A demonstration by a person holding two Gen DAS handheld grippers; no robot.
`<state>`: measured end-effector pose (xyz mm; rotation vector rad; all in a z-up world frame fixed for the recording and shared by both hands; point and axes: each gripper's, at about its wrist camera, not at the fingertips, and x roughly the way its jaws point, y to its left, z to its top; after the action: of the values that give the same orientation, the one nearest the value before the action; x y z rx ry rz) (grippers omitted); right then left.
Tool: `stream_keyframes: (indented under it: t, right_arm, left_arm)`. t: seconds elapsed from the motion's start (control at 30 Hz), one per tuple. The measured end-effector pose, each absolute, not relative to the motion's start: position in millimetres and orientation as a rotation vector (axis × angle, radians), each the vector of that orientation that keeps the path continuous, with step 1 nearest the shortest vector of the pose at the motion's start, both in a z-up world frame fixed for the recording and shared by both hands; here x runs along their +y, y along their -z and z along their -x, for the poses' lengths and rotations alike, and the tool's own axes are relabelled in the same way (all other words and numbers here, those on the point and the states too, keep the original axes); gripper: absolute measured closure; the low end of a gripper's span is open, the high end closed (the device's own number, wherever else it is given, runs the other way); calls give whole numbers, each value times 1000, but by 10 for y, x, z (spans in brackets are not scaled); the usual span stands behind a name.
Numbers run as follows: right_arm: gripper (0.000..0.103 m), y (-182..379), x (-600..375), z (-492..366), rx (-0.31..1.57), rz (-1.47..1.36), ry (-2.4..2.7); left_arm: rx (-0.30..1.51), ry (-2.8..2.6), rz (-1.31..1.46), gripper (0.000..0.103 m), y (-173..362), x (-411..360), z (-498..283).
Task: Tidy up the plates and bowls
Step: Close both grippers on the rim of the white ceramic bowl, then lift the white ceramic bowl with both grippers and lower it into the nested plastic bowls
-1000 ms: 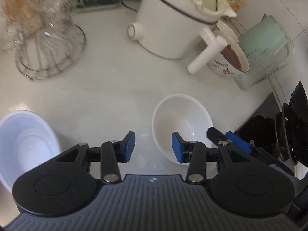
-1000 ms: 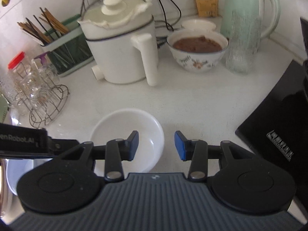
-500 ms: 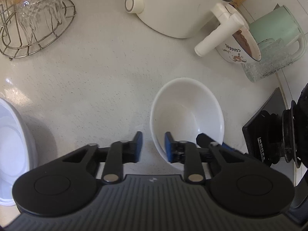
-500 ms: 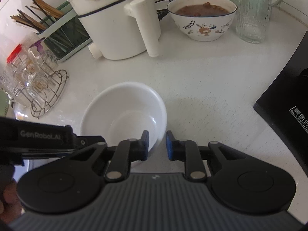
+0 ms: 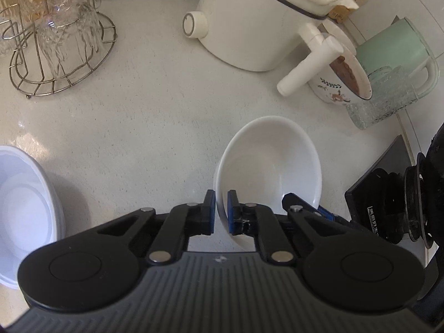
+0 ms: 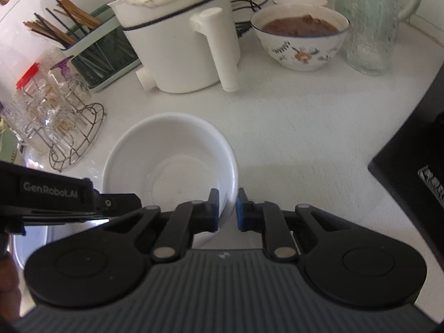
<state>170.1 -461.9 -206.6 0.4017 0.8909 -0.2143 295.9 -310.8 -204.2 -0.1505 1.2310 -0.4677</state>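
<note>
Empty white bowl [image 5: 273, 163] upright on the pale counter [image 5: 133, 116]

White desk [image 5: 133, 127], crowded along its far side

On it sit a white bowl [image 5: 274, 161], a wire glass rack [image 5: 58, 55], a white electric pot [image 5: 249, 22], a flowered bowl [image 6: 301, 43] of brown food, a ribbed glass [image 6: 370, 38], a green chopstick holder [image 6: 105, 55] and a black cooktop [image 6: 416, 144].

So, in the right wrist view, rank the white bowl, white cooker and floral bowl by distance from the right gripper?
1. white bowl: its rim clamped in the right gripper.
2. white cooker: behind, left of centre.
3. floral bowl: back right.
</note>
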Motion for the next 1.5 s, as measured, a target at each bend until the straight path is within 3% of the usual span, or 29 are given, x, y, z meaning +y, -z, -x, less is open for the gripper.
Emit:
stream_keyframes:
  t: [0.57, 1.5]
  right_arm:
    - [88, 1983, -4517, -1690, 890, -395, 156]
    - [88, 1133, -4061, -1655, 819, -466, -33]
  left_arm:
    - [1197, 414, 178, 94, 1943, -2903, -2819]
    - [1150, 334, 285, 93, 1026, -2048, -2670]
